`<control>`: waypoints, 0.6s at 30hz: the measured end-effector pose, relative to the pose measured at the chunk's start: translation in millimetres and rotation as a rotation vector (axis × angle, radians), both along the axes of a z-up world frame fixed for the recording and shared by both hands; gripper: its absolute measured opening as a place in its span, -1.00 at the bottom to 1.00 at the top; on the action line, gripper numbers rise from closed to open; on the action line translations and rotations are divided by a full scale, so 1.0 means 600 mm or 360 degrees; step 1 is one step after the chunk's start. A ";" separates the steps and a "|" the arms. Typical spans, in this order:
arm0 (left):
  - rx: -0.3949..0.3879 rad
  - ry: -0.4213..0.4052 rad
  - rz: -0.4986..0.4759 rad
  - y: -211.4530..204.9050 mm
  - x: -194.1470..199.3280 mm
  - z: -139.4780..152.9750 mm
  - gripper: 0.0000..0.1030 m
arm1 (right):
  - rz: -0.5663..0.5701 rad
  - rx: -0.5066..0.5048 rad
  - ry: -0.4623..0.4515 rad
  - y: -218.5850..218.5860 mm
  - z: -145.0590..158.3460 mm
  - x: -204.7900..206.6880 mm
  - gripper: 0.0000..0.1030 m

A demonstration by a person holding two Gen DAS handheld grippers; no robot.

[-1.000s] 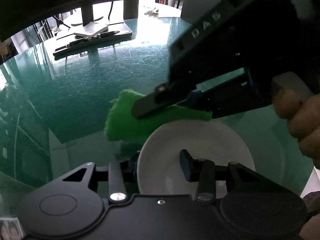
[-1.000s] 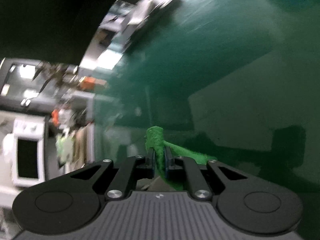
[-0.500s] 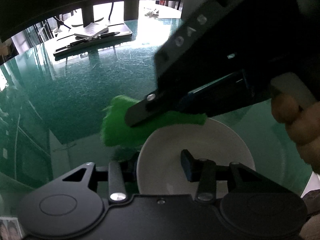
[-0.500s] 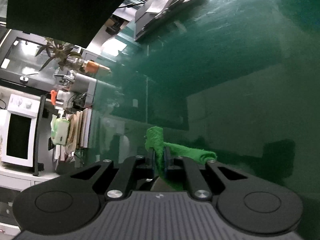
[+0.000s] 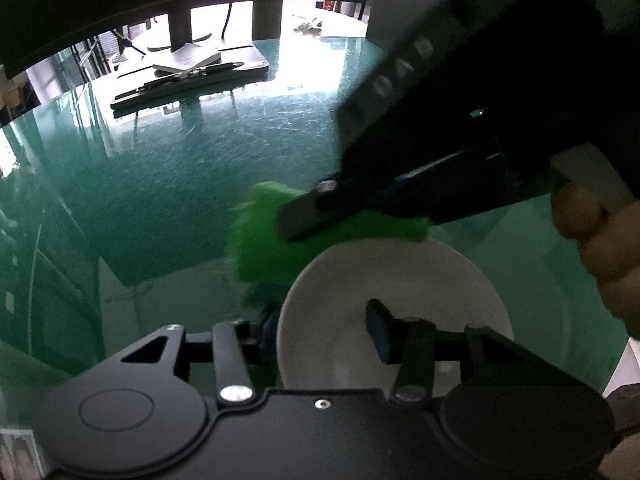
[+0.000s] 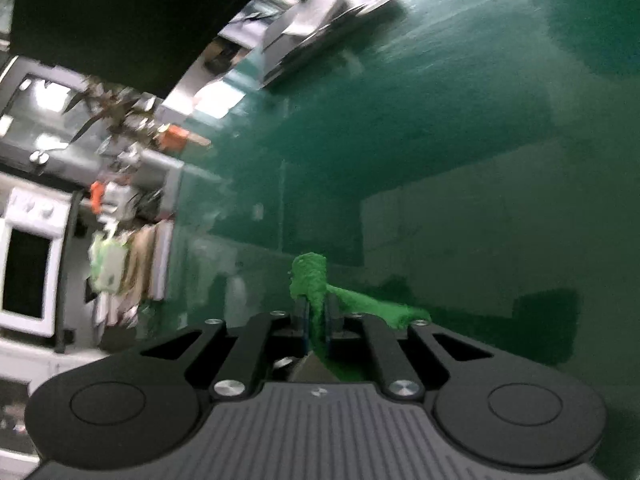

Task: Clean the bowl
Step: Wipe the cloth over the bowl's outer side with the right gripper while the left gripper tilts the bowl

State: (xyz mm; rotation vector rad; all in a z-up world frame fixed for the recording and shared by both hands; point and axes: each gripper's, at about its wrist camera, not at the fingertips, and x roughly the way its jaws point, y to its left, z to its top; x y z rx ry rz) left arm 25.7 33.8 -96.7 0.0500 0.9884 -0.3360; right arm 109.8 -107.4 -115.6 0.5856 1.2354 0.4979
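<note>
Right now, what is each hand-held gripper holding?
Left hand-held gripper: closed on the white bowl rim.
Right hand-held gripper: closed on the green cloth.

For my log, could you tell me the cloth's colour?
Bright green cloth, clearest in the left wrist view.

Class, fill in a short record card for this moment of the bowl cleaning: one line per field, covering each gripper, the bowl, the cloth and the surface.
left gripper: grips the bowl's rim, one finger inside, one outside
right gripper: shut on the cloth
bowl: white, open side up, inside looks bare
cloth: bright green, fluffy, at the bowl's far rim
table: glossy green, scratched
progress: wiping under way at the rim
</note>
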 end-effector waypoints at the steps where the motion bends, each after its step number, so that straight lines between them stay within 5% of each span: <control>1: 0.0000 0.0001 0.0006 0.001 0.001 0.000 0.02 | -0.0007 -0.0008 0.0002 -0.001 -0.001 0.000 -0.86; 8: 0.0016 -0.0003 -0.0013 -0.004 0.002 0.001 0.03 | 0.0148 0.0066 -0.0055 0.024 0.010 -0.013 -0.86; 15: 0.0013 -0.0002 -0.0013 -0.004 0.005 -0.001 0.07 | 0.0063 -0.0091 -0.0054 -0.001 0.004 -0.001 -0.87; 18: 0.0016 -0.0003 -0.0022 -0.007 0.005 0.000 0.07 | 0.0124 -0.0023 -0.0098 0.009 0.014 -0.009 -0.86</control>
